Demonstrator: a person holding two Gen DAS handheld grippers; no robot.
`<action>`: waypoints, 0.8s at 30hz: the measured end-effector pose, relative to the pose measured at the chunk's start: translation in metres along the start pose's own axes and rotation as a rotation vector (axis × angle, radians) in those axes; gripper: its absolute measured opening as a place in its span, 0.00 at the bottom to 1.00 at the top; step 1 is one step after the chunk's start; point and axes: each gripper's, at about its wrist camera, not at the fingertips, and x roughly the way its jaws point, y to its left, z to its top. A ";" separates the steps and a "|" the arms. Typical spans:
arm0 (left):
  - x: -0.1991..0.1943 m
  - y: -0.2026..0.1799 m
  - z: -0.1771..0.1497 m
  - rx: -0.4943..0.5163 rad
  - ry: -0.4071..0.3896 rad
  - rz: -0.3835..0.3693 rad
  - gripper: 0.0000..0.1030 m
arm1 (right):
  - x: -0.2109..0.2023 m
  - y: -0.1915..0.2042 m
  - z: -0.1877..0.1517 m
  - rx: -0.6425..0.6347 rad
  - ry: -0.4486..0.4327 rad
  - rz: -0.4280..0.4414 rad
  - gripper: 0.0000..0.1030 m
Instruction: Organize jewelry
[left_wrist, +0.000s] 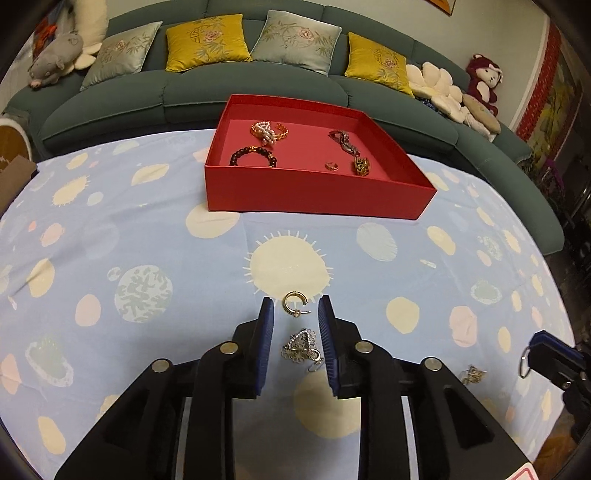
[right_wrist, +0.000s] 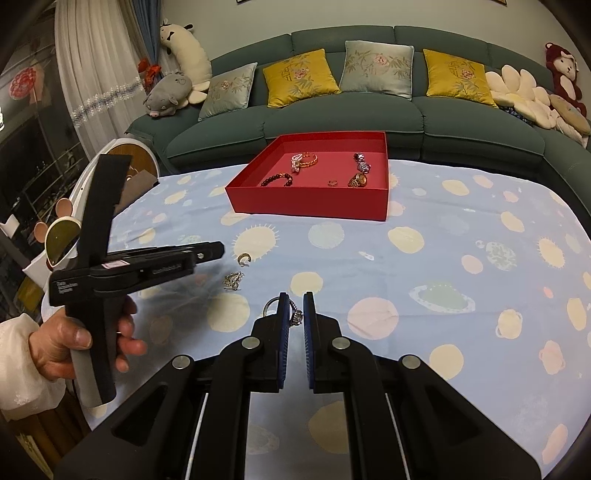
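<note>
Left hand-held gripper (left_wrist: 296, 308) open, empty; gold hoop earring (left_wrist: 294, 303) sits between its tips, red box (left_wrist: 314, 184) beyond. Right hand-held gripper (right_wrist: 295, 314) pinches a ring (right_wrist: 293, 315).

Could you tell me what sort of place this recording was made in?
Most likely a home living room: a green sofa with embroidered cushions, plush toys, and a table under a patterned cloth.

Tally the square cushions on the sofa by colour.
Yellow cushions: 2
Pale grey-green cushions: 2
Total: 4
</note>
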 end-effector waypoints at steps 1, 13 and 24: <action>0.007 -0.003 0.000 0.017 0.009 0.018 0.32 | 0.001 0.000 0.000 0.000 0.002 0.000 0.07; 0.034 -0.008 0.003 0.034 0.031 0.048 0.15 | 0.008 -0.005 0.000 0.010 0.019 -0.002 0.07; -0.013 -0.012 0.020 0.011 -0.035 0.026 0.14 | -0.004 0.003 0.022 0.006 -0.042 0.008 0.07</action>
